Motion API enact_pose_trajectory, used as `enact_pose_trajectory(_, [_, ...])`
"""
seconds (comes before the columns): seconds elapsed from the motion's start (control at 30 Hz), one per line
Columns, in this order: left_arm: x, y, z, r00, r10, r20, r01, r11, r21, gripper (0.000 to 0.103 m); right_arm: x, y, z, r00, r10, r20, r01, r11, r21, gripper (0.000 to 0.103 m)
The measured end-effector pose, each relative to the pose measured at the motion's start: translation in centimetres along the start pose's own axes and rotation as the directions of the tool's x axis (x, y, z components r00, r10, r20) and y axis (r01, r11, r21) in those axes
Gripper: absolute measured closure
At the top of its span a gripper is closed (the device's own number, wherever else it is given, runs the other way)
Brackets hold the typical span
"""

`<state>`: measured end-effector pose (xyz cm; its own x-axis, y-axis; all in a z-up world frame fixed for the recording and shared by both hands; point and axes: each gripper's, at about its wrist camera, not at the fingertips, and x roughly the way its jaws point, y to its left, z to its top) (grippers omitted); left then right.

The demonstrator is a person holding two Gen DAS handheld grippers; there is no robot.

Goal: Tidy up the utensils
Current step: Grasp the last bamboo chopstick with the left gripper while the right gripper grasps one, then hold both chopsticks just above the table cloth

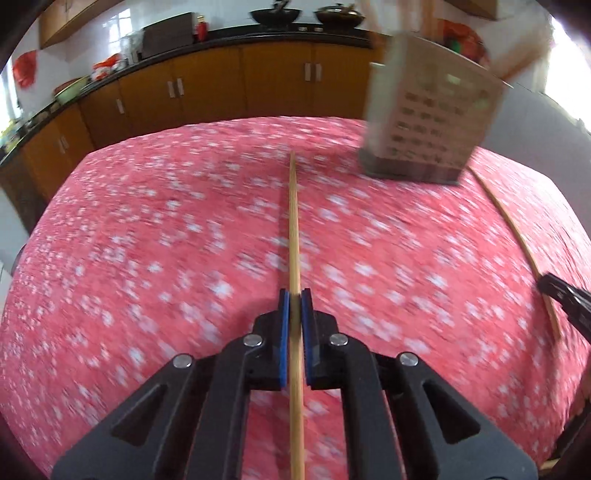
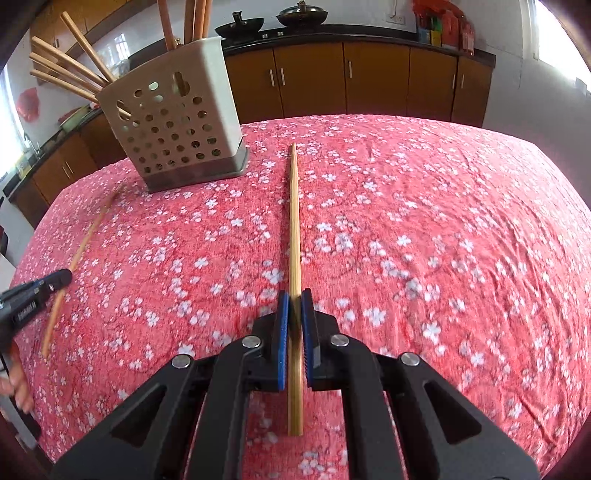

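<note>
My left gripper (image 1: 294, 295) is shut on a wooden chopstick (image 1: 293, 229) that runs straight ahead over the red floral tablecloth (image 1: 147, 240). My right gripper (image 2: 294, 295) is shut on a second wooden chopstick (image 2: 294, 221), also pointing away from me. The beige perforated utensil holder (image 2: 173, 122) stands at the far left in the right wrist view, with several wooden utensils (image 2: 66, 70) sticking out. In the left wrist view the same holder (image 1: 428, 122) is blurred at the far right. Each gripper shows at the edge of the other's view: the right gripper (image 1: 546, 284) and the left gripper (image 2: 68, 275).
Brown kitchen cabinets (image 2: 369, 81) under a dark counter run behind the table, with woks (image 2: 301, 16) on the stove. The tablecloth's edge drops off near the cabinets. A person's hand (image 2: 16, 384) shows at the left border of the right wrist view.
</note>
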<state>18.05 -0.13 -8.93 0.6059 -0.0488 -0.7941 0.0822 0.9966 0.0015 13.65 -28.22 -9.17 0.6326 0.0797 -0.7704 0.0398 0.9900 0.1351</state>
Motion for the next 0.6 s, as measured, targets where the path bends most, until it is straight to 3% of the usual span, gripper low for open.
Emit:
enact_pose_trajectory(0.27, [2.3, 3.8, 2.9, 0.999, 0.036, 0.009, -0.035, 0.997, -0.065, 0.092, 2.9, -0.2, 3.0, 0.997, -0.078, 0.010, 0.079, 0.997, -0.016, 0.095])
enact_pose_trajectory(0.6, [2.1, 4.6, 3.1, 1.000, -0.004, 0.020, 0.006, 0.995, -0.098, 0.091, 3.8, -0.7, 3.6, 0.997, -0.070, 0.017, 0.070, 0.998, 0.000, 0.095])
